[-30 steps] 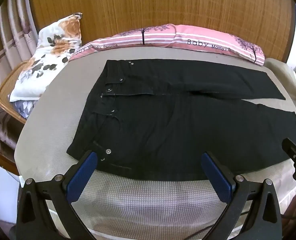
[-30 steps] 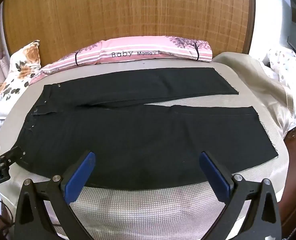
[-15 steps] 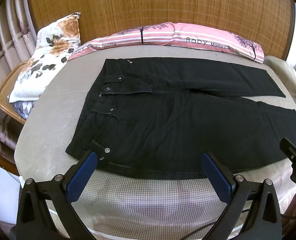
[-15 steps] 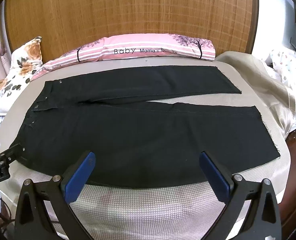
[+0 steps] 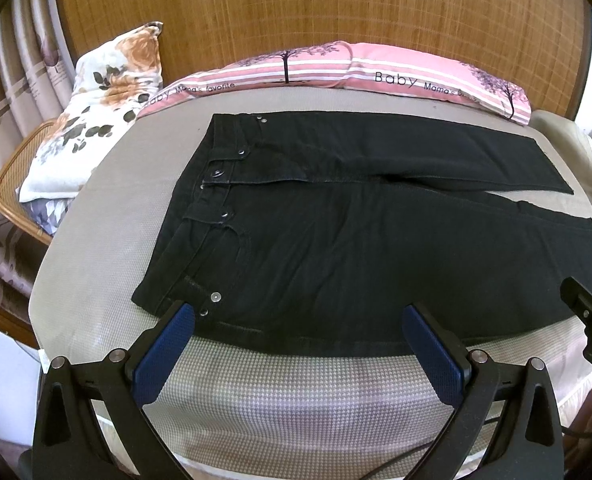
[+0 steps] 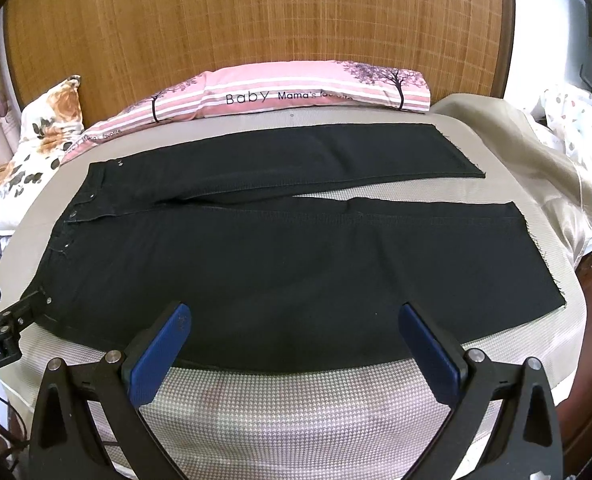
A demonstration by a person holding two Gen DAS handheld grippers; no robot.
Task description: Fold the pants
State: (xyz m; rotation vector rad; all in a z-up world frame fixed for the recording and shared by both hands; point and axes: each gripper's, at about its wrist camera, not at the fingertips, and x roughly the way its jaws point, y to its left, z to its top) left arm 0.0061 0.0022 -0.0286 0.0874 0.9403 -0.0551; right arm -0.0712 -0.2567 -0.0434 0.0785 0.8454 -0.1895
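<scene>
Black pants (image 5: pixel 336 240) lie flat on the beige padded surface (image 5: pixel 288 392), waistband at the left, both legs running to the right with a narrow gap between them (image 6: pixel 396 196). My left gripper (image 5: pixel 296 320) hovers open just before the near edge of the pants, close to the waistband corner and its rivets. My right gripper (image 6: pixel 292 320) is open too, over the near edge of the closer leg (image 6: pixel 296 272). Nothing sits between either pair of blue pads. The right gripper's tip shows at the right edge of the left wrist view.
A pink striped pillow (image 6: pixel 288 92) lies along the far edge against a woven wooden headboard (image 6: pixel 256 20). A floral pillow (image 5: pixel 96 108) and a wicker chair (image 5: pixel 12 176) stand at the left. A beige cloth (image 6: pixel 536 160) drapes off the right side.
Both grippers have drifted slightly; the views shift a little lower and closer over the pants' near edge. The pants have not moved and both grippers stay open.
</scene>
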